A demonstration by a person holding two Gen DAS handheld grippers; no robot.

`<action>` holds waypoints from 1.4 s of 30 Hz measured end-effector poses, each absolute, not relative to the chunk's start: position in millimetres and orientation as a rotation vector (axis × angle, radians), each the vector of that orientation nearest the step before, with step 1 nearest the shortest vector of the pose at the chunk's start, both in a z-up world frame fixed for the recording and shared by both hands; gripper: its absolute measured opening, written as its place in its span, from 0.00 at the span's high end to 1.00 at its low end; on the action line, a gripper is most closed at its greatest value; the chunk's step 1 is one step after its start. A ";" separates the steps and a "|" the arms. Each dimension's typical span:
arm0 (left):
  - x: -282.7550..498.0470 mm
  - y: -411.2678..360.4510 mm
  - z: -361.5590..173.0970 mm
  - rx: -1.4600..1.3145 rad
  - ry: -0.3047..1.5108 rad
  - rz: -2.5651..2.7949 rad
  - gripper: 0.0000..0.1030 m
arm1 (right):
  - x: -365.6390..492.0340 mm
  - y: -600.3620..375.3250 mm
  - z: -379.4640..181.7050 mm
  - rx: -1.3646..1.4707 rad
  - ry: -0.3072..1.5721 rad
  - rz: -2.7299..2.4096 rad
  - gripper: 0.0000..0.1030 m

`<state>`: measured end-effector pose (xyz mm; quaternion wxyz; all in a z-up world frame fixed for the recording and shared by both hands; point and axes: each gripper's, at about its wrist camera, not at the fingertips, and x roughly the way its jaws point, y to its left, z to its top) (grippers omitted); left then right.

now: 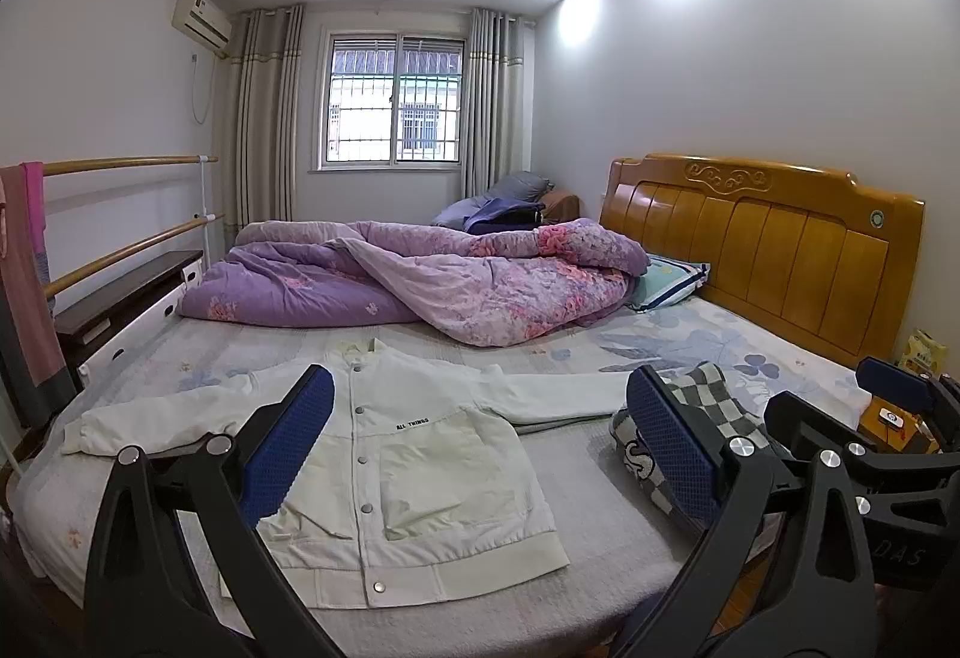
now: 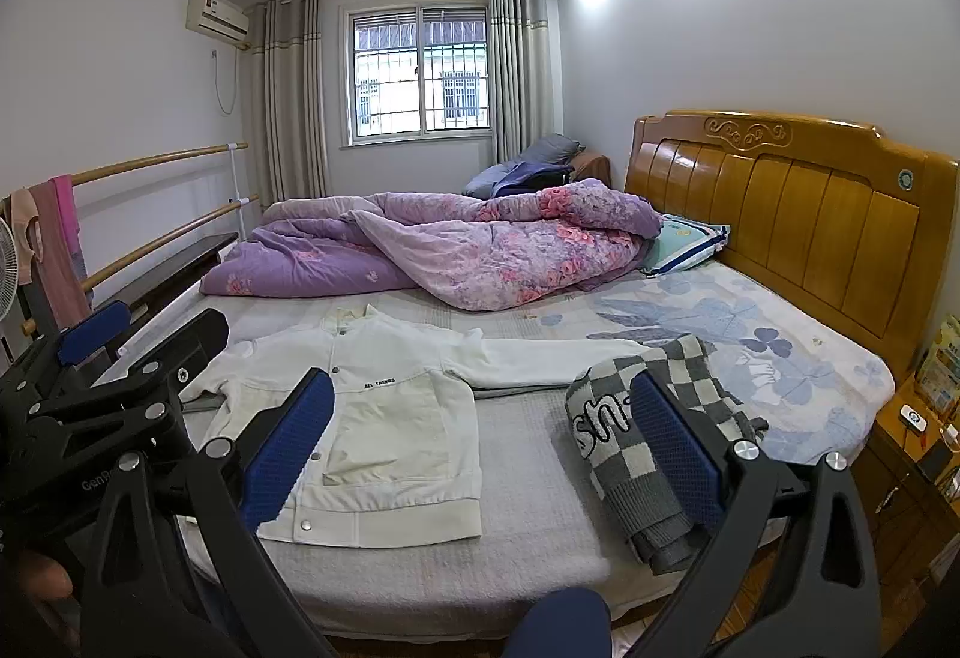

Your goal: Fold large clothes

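A white snap-button jacket (image 1: 414, 454) (image 2: 384, 406) lies flat, front up, on the bed near its front edge, with both sleeves spread out sideways. My left gripper (image 1: 480, 454) is open and empty, held above the bed's front edge, the jacket between its blue pads. My right gripper (image 2: 480, 448) is open and empty, to the right of the left one; it also shows in the left wrist view (image 1: 888, 418). A folded grey-and-white checkered garment (image 2: 648, 436) (image 1: 702, 418) lies to the right of the jacket, over the end of its right sleeve.
A rumpled purple floral quilt (image 1: 420, 280) covers the back of the bed (image 2: 540, 538). A wooden headboard (image 2: 798, 202) stands at right, with a nightstand (image 2: 900, 478) below. Wooden rails (image 1: 126, 232) and hanging pink clothes are at left. A pillow (image 2: 684, 244) lies by the headboard.
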<state>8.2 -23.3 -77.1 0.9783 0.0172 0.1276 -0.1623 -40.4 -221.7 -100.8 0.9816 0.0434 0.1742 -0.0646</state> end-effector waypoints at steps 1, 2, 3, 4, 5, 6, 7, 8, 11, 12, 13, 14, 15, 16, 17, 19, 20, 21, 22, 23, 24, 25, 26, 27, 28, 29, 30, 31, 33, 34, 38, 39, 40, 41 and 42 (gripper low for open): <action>8.1 -23.2 -77.1 0.034 0.257 -0.327 0.05 | -40.2 -221.9 -100.6 0.086 0.350 -0.130 0.07; 8.6 -24.1 -77.2 0.034 0.257 -0.326 0.05 | -40.0 -221.8 -100.4 0.086 0.350 -0.131 0.07; 8.8 -23.9 -77.3 0.034 0.258 -0.327 0.05 | -39.7 -222.3 -100.5 0.087 0.351 -0.130 0.07; 8.6 -23.5 -77.2 0.034 0.258 -0.328 0.05 | -39.9 -222.0 -100.4 0.087 0.351 -0.129 0.07; 8.0 -23.0 -77.1 0.035 0.257 -0.327 0.05 | -39.7 -222.1 -100.4 0.087 0.350 -0.130 0.07; 8.0 -23.3 -77.1 0.035 0.257 -0.327 0.05 | -39.7 -222.2 -100.4 0.087 0.350 -0.130 0.07; 8.3 -23.9 -77.3 0.035 0.257 -0.327 0.05 | -39.7 -222.4 -100.4 0.087 0.351 -0.130 0.07; 8.1 -24.1 -77.3 0.035 0.257 -0.327 0.05 | -39.9 -222.1 -100.2 0.087 0.350 -0.130 0.07; 7.2 -24.8 -77.6 0.036 0.253 -0.323 0.05 | -39.5 -222.8 -100.4 0.087 0.349 -0.130 0.07; 7.4 -25.6 -77.7 0.037 0.252 -0.322 0.05 | -39.4 -222.8 -100.3 0.087 0.350 -0.130 0.07; 7.7 -26.5 -77.9 0.038 0.252 -0.321 0.05 | -39.5 -222.5 -100.2 0.088 0.351 -0.130 0.07; 8.3 -27.2 -78.3 0.038 0.253 -0.321 0.05 | -39.4 -222.8 -100.2 0.087 0.351 -0.129 0.07; 8.0 -26.7 -78.1 0.037 0.253 -0.322 0.05 | -39.4 -223.1 -100.3 0.086 0.350 -0.130 0.07; 7.6 -26.7 -78.0 0.037 0.253 -0.321 0.05 | -39.6 -222.8 -100.1 0.085 0.349 -0.131 0.07; 7.9 -27.5 -78.1 0.036 0.253 -0.321 0.05 | -39.5 -222.6 -99.9 0.085 0.349 -0.131 0.07; 7.4 -27.3 -78.0 0.036 0.252 -0.320 0.05 | -39.6 -222.9 -100.1 0.087 0.350 -0.129 0.07; 7.6 -28.1 -78.0 0.036 0.252 -0.320 0.05 | -39.5 -223.1 -100.1 0.087 0.349 -0.129 0.07; 7.7 -27.4 -78.0 0.037 0.252 -0.321 0.05 | -39.5 -222.8 -99.9 0.087 0.349 -0.129 0.07; 7.6 -27.1 -78.0 0.037 0.253 -0.321 0.05 | -39.3 -223.3 -100.1 0.088 0.351 -0.129 0.07; 7.8 -27.9 -78.3 0.036 0.252 -0.321 0.05 | -39.5 -223.1 -100.0 0.087 0.351 -0.129 0.07; 7.6 -27.2 -78.1 0.035 0.252 -0.321 0.05 | -39.8 -222.6 -99.9 0.086 0.349 -0.131 0.07; 7.7 -26.9 -78.0 0.037 0.253 -0.320 0.05 | -39.2 -222.7 -100.0 0.084 0.350 -0.132 0.07; 8.0 -27.9 -78.3 0.038 0.252 -0.320 0.05 | -38.8 -222.6 -99.7 0.084 0.350 -0.132 0.07; 7.7 -27.4 -78.2 0.037 0.252 -0.321 0.05 | -39.2 -222.7 -99.8 0.087 0.349 -0.131 0.07; 8.0 -27.4 -78.2 0.036 0.254 -0.322 0.05 | -39.1 -222.8 -99.8 0.087 0.349 -0.130 0.07; 8.1 -27.8 -78.3 0.036 0.255 -0.322 0.05 | -39.0 -222.5 -99.6 0.087 0.350 -0.130 0.07; 7.3 -27.5 -78.2 0.036 0.253 -0.321 0.05 | -39.1 -222.6 -99.7 0.086 0.349 -0.131 0.07; 7.3 -27.2 -78.0 0.036 0.254 -0.320 0.05 | -38.9 -222.3 -99.7 0.086 0.349 -0.131 0.07; 7.5 -27.1 -78.1 0.035 0.253 -0.321 0.05 | -39.1 -222.8 -99.7 0.086 0.348 -0.131 0.07; 7.9 -27.4 -78.3 0.035 0.254 -0.321 0.05 | -38.9 -222.9 -99.8 0.087 0.350 -0.131 0.07; 7.8 -28.4 -79.1 0.036 0.271 -0.323 0.05 | -38.8 -222.8 -100.8 0.090 0.356 -0.128 0.07; 8.1 -28.9 -79.1 0.037 0.273 -0.323 0.05 | -38.9 -223.0 -101.2 0.092 0.357 -0.129 0.07; 8.2 -29.4 -79.2 0.038 0.274 -0.322 0.05 | -39.1 -223.2 -101.7 0.094 0.358 -0.129 0.07; 7.9 -29.6 -78.9 0.037 0.274 -0.321 0.05 | -38.9 -223.5 -101.7 0.094 0.359 -0.129 0.07; 8.2 -30.0 -79.0 0.038 0.274 -0.321 0.05 | -38.8 -223.6 -101.7 0.095 0.358 -0.129 0.07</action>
